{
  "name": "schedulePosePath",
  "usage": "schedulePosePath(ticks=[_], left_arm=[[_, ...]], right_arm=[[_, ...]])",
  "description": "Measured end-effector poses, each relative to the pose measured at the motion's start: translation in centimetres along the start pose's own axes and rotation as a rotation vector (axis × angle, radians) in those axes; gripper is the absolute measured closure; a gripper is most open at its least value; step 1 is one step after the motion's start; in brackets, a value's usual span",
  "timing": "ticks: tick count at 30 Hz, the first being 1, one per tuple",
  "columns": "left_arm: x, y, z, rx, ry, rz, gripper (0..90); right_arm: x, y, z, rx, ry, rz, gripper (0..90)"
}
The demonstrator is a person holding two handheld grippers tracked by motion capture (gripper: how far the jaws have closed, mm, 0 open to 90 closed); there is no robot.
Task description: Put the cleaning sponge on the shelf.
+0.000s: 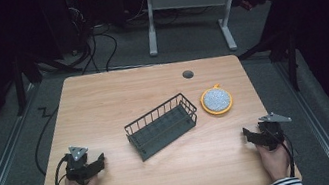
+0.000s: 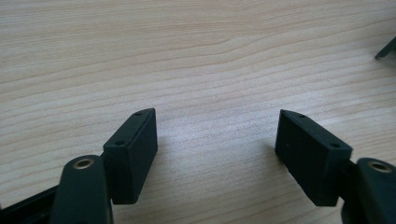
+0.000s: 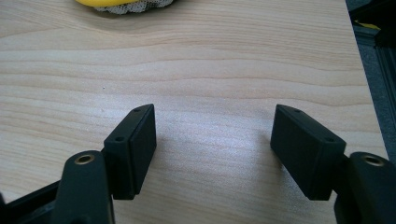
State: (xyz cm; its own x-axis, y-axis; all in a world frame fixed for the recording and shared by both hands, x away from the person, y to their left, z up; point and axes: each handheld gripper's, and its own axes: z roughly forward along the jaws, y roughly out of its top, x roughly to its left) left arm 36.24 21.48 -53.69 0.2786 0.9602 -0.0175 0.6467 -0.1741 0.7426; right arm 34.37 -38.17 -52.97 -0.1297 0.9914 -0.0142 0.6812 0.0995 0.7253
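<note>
A dark wire basket [image 1: 162, 126] sits tilted in the middle of the wooden table [image 1: 117, 95]. To its right lies a round yellow-rimmed scrubber [image 1: 216, 100] with a silvery mesh face; its near edge [image 3: 122, 4] peeks in at the top of the right gripper view. My left gripper [image 1: 94, 165] rests at the table's front left, open, nothing between its jaws [image 2: 215, 149]. At the front right my right gripper [image 1: 249, 135] is open too, over bare wood [image 3: 212, 149]. A corner of the basket [image 2: 386, 49] shows at the left gripper view's right edge.
A grey cable grommet [image 1: 188, 74] sits near the table's far edge. The table's right edge [image 3: 359, 70] runs close beside my right gripper. Beyond the table stand a white desk frame [image 1: 187, 15] and floor cables [image 1: 94, 48].
</note>
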Motion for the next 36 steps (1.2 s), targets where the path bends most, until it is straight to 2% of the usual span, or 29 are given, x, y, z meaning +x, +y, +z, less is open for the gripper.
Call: schedulePosePath(ticks=[13,18,23,24,30,36], left_arm=[[0.01,0.01,0.02,-0.001,-0.010,-0.008,28.2],[-0.14,0.03,0.05,0.001,0.000,-0.005,27.6],[-0.09,-0.04,-0.06,-0.003,0.006,-0.006,30.3],[-0.07,-0.06,-0.11,-0.004,0.005,-0.008,33.1],[0.21,-0.16,-0.33,-0.014,-0.018,-0.045,35.4],[0.18,-0.13,-0.68,-0.024,-0.038,-0.055,35.4]], right_arm=[[0.01,-0.01,0.00,0.000,0.001,-0.002,31.5],[0.01,-0.01,-0.01,0.000,0.002,-0.002,31.5],[0.03,-0.01,-0.01,0.000,0.004,-0.003,31.4],[0.04,-0.01,-0.02,0.000,0.004,-0.004,31.4],[0.06,-0.02,-0.02,0.000,0.006,-0.005,31.5],[0.07,-0.02,-0.02,0.001,0.007,-0.006,31.5]])
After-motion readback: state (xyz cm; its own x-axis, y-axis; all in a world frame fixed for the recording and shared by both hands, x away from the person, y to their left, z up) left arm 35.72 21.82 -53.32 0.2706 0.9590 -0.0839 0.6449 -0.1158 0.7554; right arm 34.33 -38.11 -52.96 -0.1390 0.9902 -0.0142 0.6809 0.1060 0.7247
